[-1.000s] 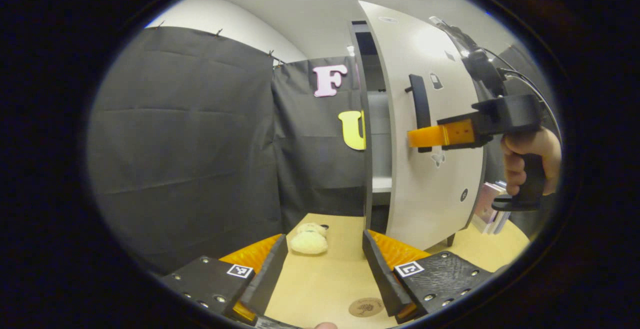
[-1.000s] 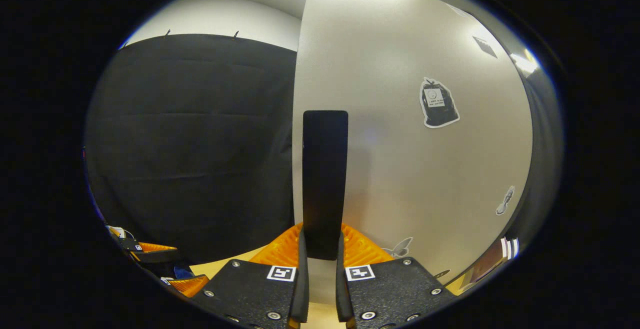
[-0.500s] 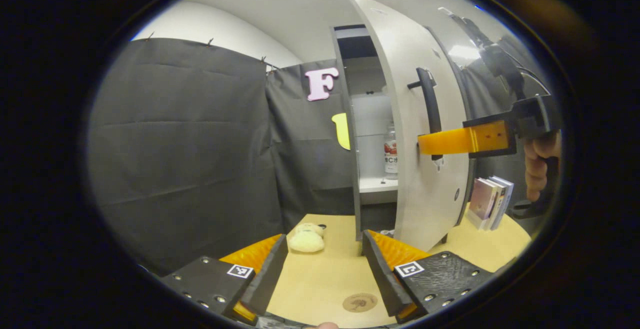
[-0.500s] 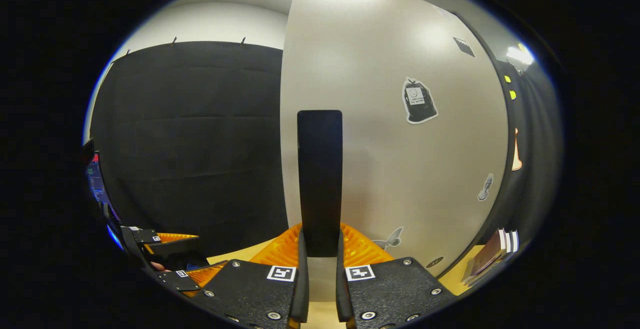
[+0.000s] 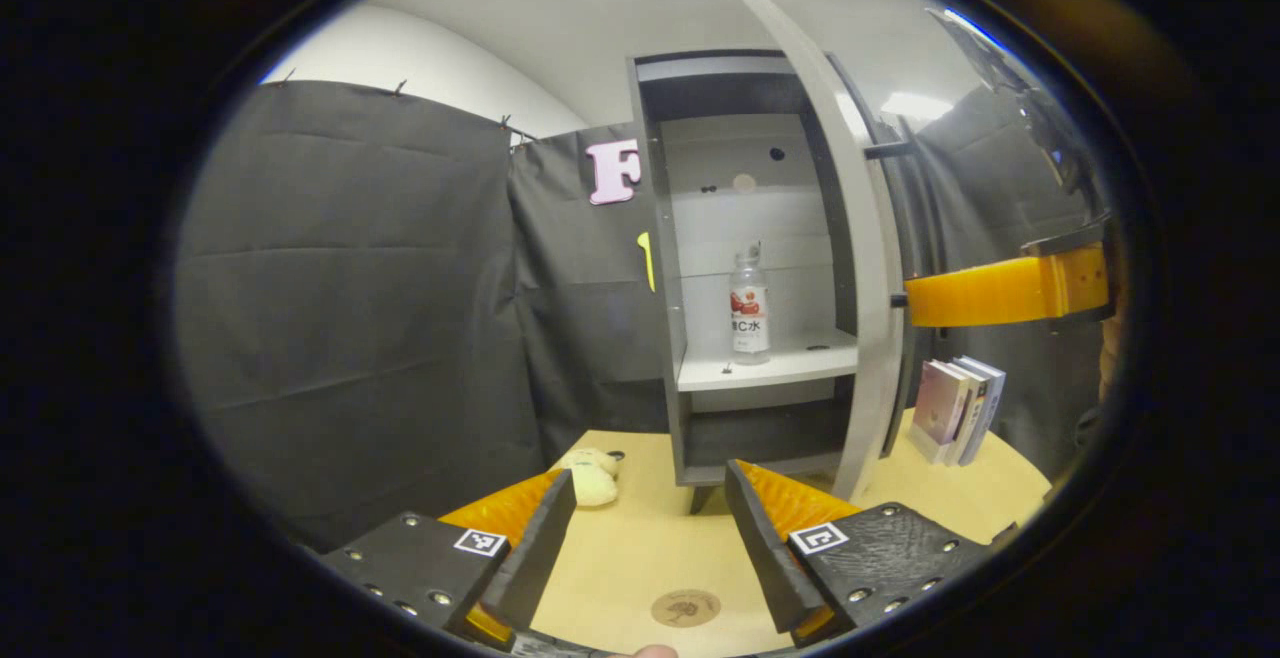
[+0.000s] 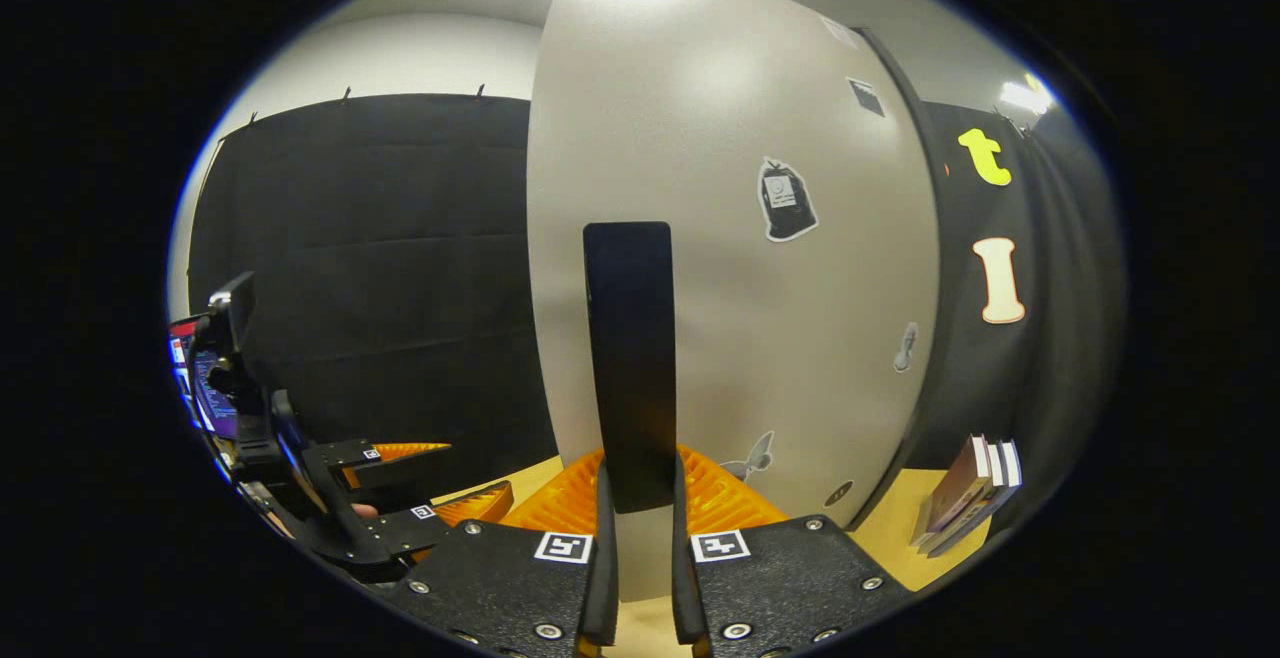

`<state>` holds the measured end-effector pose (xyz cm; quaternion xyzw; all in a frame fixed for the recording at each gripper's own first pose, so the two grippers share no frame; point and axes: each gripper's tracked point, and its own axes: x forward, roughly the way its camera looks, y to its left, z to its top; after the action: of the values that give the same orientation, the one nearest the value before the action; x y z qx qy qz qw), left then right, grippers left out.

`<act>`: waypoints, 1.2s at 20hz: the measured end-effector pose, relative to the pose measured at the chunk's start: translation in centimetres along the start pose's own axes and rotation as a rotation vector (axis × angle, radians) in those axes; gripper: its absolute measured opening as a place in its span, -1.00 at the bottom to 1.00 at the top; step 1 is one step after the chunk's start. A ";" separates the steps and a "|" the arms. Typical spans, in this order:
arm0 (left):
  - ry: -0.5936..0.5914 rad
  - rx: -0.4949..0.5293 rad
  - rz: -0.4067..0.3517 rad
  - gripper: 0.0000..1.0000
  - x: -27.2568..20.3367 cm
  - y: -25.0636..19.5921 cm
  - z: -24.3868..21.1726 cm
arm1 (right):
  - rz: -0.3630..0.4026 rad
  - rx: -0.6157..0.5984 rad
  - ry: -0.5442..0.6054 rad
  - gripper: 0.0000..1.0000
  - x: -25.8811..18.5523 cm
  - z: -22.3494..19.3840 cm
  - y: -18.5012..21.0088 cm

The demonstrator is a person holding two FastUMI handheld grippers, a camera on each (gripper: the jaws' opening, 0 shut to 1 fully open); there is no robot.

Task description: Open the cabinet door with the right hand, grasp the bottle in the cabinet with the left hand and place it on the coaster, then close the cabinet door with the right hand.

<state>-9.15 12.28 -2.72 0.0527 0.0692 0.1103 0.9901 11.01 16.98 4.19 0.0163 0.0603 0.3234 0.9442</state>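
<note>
The grey cabinet point(image 5: 672, 268) stands open on the wooden table. A clear bottle point(image 5: 749, 308) with a white and red label stands upright on its middle shelf. The door point(image 5: 868, 288) is swung out and shows edge-on in the left gripper view. My right gripper point(image 6: 640, 486) is shut on the door's black vertical handle point(image 6: 630, 358); in the left gripper view my right gripper point(image 5: 915, 298) reaches in from the right to the door. My left gripper point(image 5: 645, 538) hovers open and empty over the table, well short of the cabinet. A round brown coaster point(image 5: 686, 607) lies between its fingers.
A cream plush toy point(image 5: 590, 478) lies on the table left of the cabinet's foot. Several books point(image 5: 955, 408) stand right of the door, and the books point(image 6: 965, 493) also sit low right in the right gripper view. Black cloth walls close the booth.
The door has swung much wider with my right gripper on its handle, so the shelf and the whole bottle have come into view. My left gripper has stayed open over the coaster.
</note>
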 end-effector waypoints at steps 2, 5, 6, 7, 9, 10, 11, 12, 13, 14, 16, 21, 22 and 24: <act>-0.011 0.004 -0.022 0.74 1.3 -0.2 0.5 | -0.032 0.002 0.000 -0.56 0.0 0.1 -0.3; -0.045 0.041 -0.042 0.73 3.5 -1.4 1.5 | -0.064 -0.002 -0.009 -0.56 0.0 0.8 0.0; -0.055 0.045 -0.048 0.74 4.1 -2.4 1.5 | -0.069 0.003 -0.016 -0.57 0.0 1.0 0.1; -0.062 0.047 -0.051 0.74 4.2 -3.0 1.7 | -0.076 0.014 -0.022 -0.57 -0.4 0.9 -0.1; -0.073 0.038 -0.065 0.73 3.2 -4.5 2.5 | -0.098 0.041 -0.033 -0.55 -0.9 0.8 -0.6; -0.080 0.038 -0.063 0.73 3.0 -4.9 2.9 | -0.108 0.045 -0.036 -0.55 -1.1 0.9 -0.8; -0.086 0.040 -0.062 0.74 3.0 -5.1 3.3 | -0.116 0.049 -0.040 -0.55 -1.3 0.8 -0.9; -0.081 0.042 -0.070 0.74 3.2 -5.7 3.2 | -0.124 0.055 -0.045 -0.55 -1.5 0.7 -1.1; -0.073 0.041 -0.079 0.74 3.4 -6.2 3.1 | -0.136 0.059 -0.047 -0.55 -1.7 0.7 -1.2; -0.072 0.036 -0.085 0.74 3.6 -6.5 3.1 | -0.155 0.064 -0.050 -0.55 -2.2 0.6 -1.5; -0.069 0.026 -0.095 0.74 4.5 -7.3 3.2 | -0.210 0.079 -0.056 -0.55 -3.0 0.4 -2.1; -0.074 0.033 -0.122 0.74 9.4 -9.5 4.7 | -0.385 0.064 -0.102 -0.58 -6.0 0.1 -2.2; -0.078 0.028 -0.131 0.74 10.9 -10.0 5.1 | -0.411 0.080 -0.110 -0.58 -6.7 0.2 -2.3; -0.092 0.016 -0.154 0.73 14.3 -11.0 6.0 | -0.449 0.103 -0.124 -0.63 -7.4 0.4 -2.7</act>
<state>7.84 4.25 0.04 0.0600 0.0284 0.0306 0.9973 6.95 10.29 5.18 0.0704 0.0206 0.1004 0.9922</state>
